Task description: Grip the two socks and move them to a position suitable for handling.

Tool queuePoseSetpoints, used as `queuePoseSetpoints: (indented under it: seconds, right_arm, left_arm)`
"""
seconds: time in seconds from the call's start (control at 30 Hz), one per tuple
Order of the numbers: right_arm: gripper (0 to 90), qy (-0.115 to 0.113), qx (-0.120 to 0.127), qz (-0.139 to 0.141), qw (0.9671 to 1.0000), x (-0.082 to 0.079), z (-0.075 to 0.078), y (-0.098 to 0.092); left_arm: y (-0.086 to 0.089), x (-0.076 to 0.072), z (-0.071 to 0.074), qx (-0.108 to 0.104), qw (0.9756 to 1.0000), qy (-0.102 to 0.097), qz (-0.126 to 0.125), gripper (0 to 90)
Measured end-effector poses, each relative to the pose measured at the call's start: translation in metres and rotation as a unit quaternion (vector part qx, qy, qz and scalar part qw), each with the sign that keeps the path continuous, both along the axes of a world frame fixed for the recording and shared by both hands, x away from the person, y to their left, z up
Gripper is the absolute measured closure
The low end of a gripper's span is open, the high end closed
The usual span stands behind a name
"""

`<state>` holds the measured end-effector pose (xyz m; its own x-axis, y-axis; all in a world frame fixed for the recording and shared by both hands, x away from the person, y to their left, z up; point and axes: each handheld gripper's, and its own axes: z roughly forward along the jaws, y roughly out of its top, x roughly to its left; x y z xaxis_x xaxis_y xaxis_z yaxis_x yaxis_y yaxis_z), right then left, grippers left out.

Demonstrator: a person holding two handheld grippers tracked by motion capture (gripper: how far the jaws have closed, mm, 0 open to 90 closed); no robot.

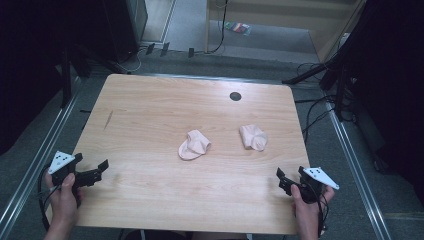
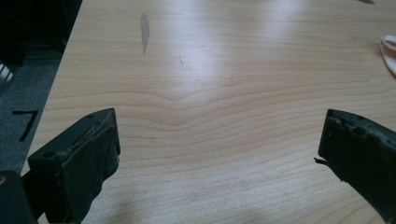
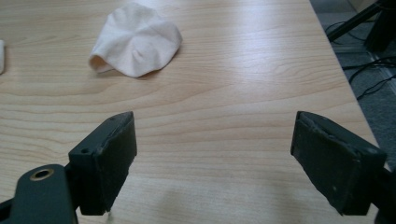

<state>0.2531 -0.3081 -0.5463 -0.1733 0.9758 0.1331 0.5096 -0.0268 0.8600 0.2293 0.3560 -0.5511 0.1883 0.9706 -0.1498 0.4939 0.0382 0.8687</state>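
Observation:
Two pale pink socks lie crumpled near the middle of the wooden table (image 1: 150,110): the left sock (image 1: 194,144) and the right sock (image 1: 253,136), which appears again as a bunched sock (image 3: 135,39) in the right gripper view. An edge of the left sock (image 2: 388,53) shows at the far right of the left gripper view. My left gripper (image 1: 92,171) rests at the table's front left, open, nothing between its jaws. At the front right my right gripper (image 1: 291,180) is open too, its jaws wide apart over bare wood, short of the right sock.
A dark round hole (image 1: 235,96) sits near the table's far edge. A dark smear (image 1: 108,119) marks the wood at the left. Cables and black stand legs (image 1: 320,75) lie on the grey floor beyond the table's right side.

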Motion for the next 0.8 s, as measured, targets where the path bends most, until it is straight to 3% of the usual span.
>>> queuePoseSetpoints:
  seconds: [0.8]
  right_arm:
    - [14.6,-0.010,0.002,0.001,1.0000,-0.0011,0.0019,-0.0001]
  left_arm:
    - [0.0014,0.0033,-0.0001,-0.008,1.0000,0.003,0.002,0.0]
